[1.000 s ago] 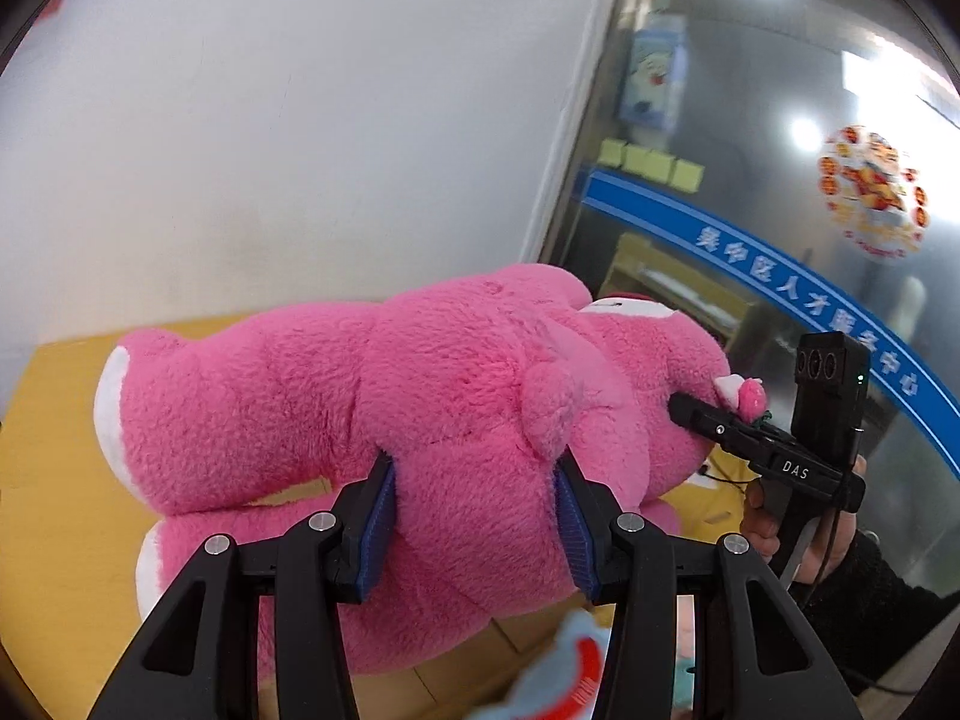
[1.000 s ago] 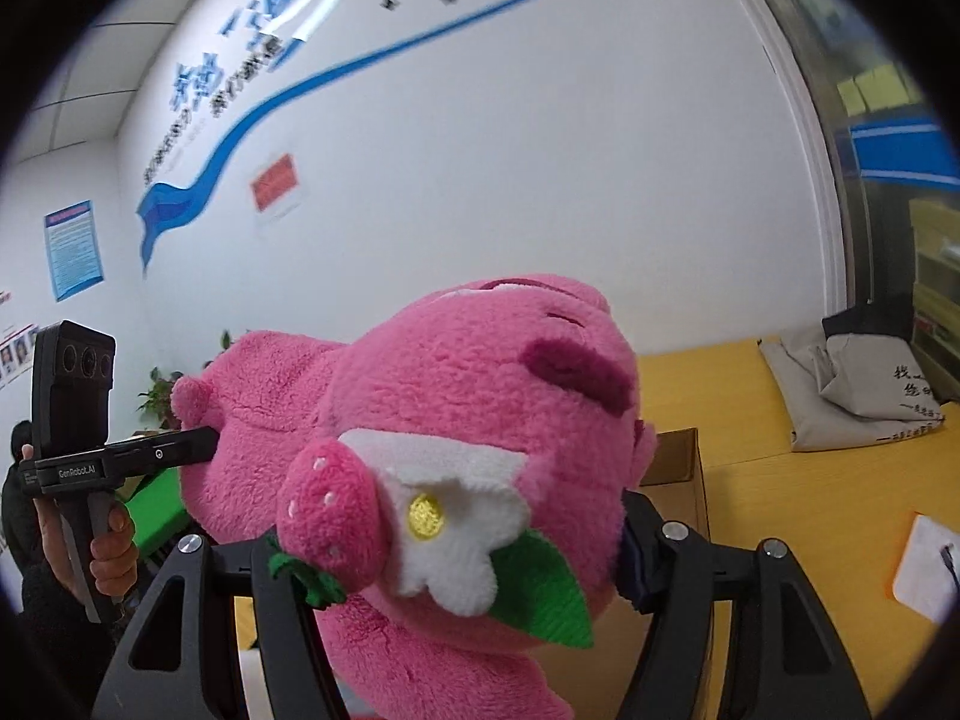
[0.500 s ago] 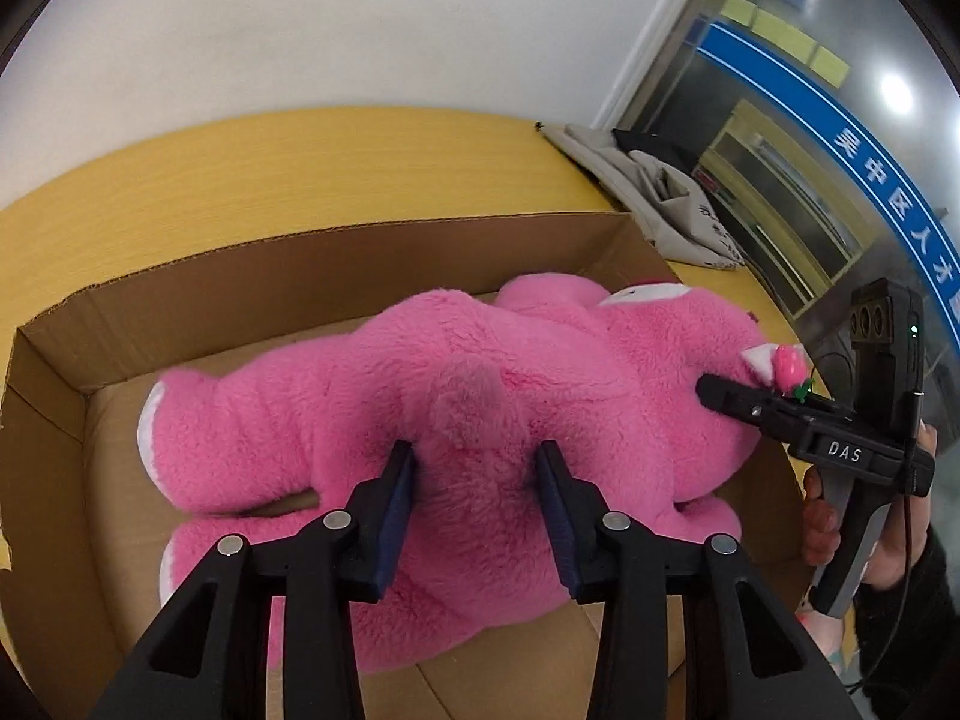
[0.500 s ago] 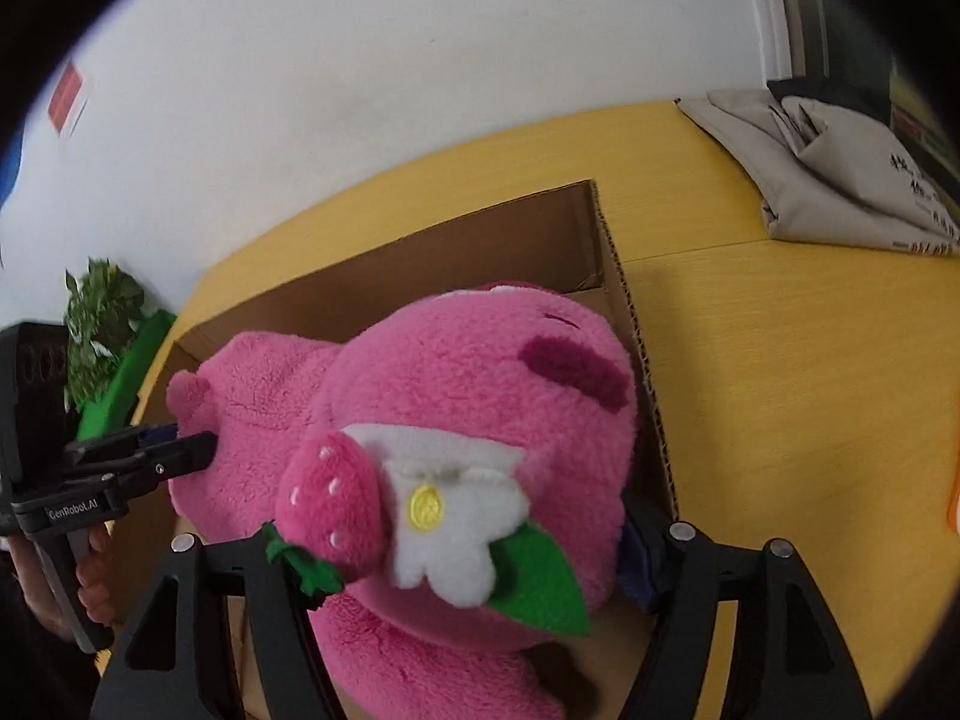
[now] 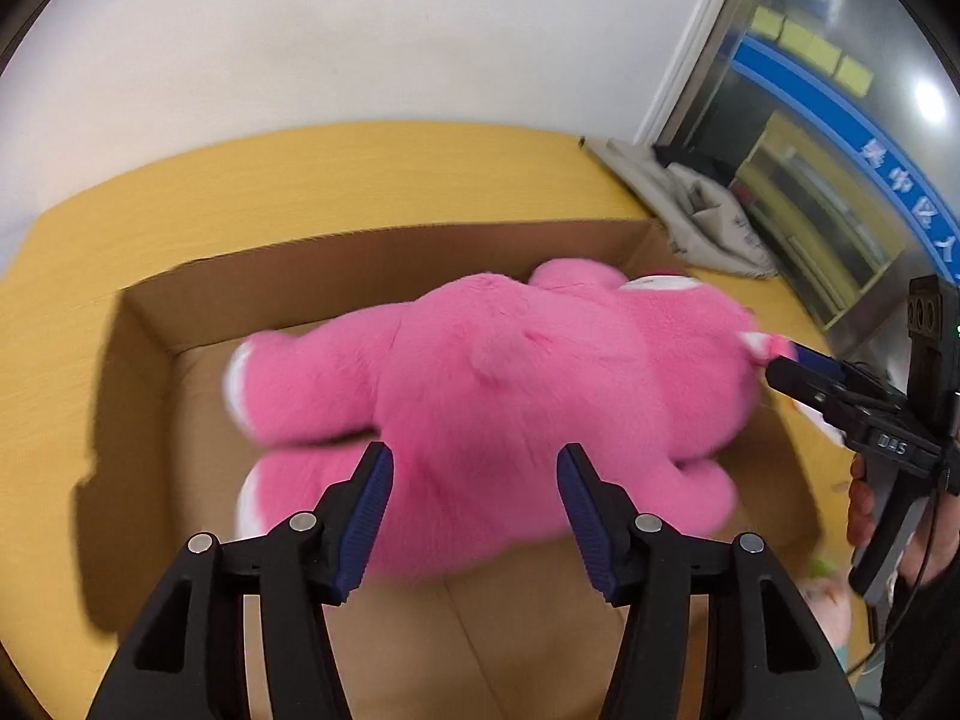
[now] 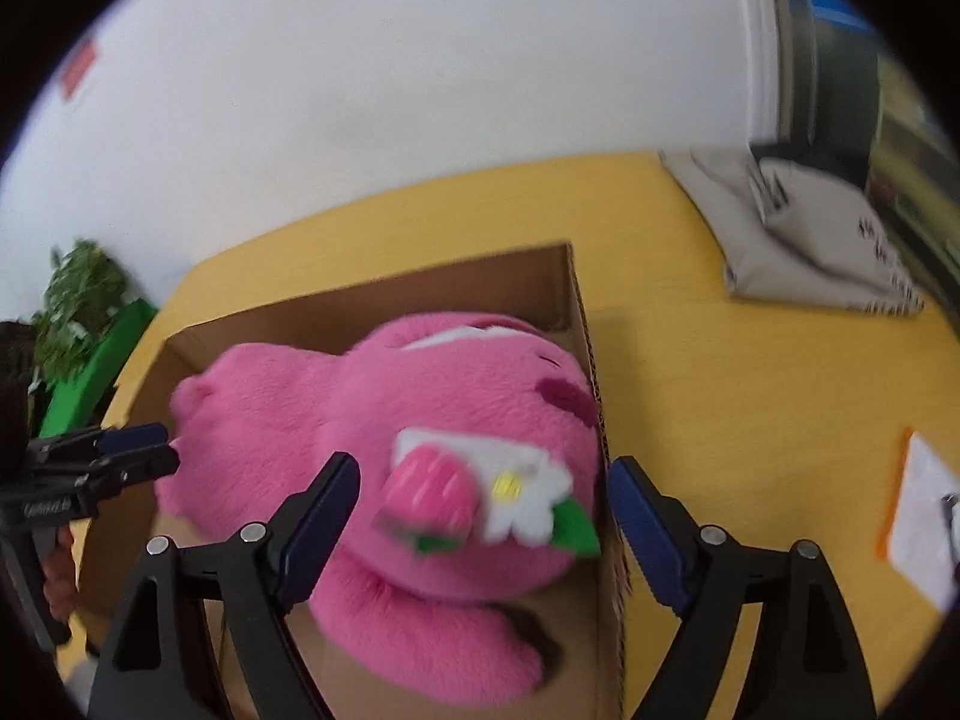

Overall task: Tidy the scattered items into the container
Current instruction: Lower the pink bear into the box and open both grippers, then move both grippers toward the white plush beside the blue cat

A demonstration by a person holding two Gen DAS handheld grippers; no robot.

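A large pink plush bear (image 5: 510, 372) lies blurred inside the open cardboard box (image 5: 360, 276), its head toward the right wall. My left gripper (image 5: 475, 456) straddles its back; the jaws are opening and the blue pads stand clear of the fur. In the right wrist view the bear's head (image 6: 372, 414), with its strawberry and white flower, sits between the fingers of my right gripper (image 6: 483, 462). Those jaws are opening too, and the pads are off the plush. The box wall (image 6: 420, 300) rises behind the head. Each gripper also shows at the edge of the other's view.
The box stands on a yellow table (image 5: 180, 210) against a white wall. A grey cloth bag (image 6: 810, 240) lies at the back right, and a white sheet with an orange edge (image 6: 924, 522) at the right. A green plant (image 6: 84, 294) stands left. A pale toy (image 5: 828, 594) lies beside the box.
Both grippers came down with the bear from mid-air into the box. Both pairs of jaws then spread and let go of it, and the bear now blurs as it settles.
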